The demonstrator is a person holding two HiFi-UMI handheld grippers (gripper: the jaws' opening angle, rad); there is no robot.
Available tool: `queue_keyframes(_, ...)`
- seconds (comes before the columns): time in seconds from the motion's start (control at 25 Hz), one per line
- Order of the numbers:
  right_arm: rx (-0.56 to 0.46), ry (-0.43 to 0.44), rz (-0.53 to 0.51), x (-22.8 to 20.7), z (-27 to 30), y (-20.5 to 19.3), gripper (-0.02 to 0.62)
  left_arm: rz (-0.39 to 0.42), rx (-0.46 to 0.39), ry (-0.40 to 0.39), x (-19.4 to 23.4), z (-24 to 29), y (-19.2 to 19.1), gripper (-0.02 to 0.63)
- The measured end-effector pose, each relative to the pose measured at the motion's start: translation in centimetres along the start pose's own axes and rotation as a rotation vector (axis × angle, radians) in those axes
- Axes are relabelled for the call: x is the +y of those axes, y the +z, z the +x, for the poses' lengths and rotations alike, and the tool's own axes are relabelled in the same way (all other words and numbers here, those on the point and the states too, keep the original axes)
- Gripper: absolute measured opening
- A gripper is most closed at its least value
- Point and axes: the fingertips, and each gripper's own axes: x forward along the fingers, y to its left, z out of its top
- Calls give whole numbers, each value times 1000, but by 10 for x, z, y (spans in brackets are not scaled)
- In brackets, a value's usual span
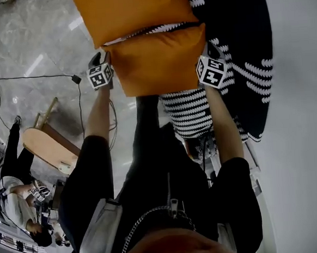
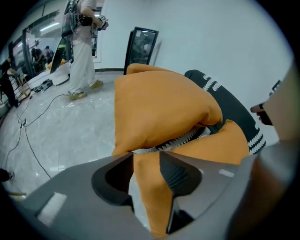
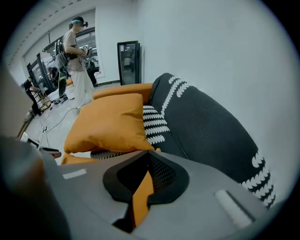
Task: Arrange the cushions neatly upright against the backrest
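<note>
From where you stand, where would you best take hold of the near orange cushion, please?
By its two near corners, from the side facing you. The cushion is plump in the middle but tapers to thin corners that fit between fingers. The right gripper is shut on one; the other lies between the left gripper's open fingers.

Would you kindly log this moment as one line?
left gripper: open, near orange cushion corner between jaws | right gripper: shut on same cushion | far orange cushion: ungripped
</note>
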Motion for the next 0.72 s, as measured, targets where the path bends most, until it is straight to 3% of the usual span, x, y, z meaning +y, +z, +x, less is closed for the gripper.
queue_keyframes(0.36, 138, 22, 19, -13, 89, -14, 126, -109, 7, -21, 6, 50, -19, 190)
queue_keyframes(0.6, 168, 6, 62, -17, 116, -22, 138, -260, -23, -69, 15, 53, -25, 197)
queue_keyframes(0.72, 186, -24, 66, -21, 122, -25, 135, -265, -10, -124, 10, 54, -24, 149)
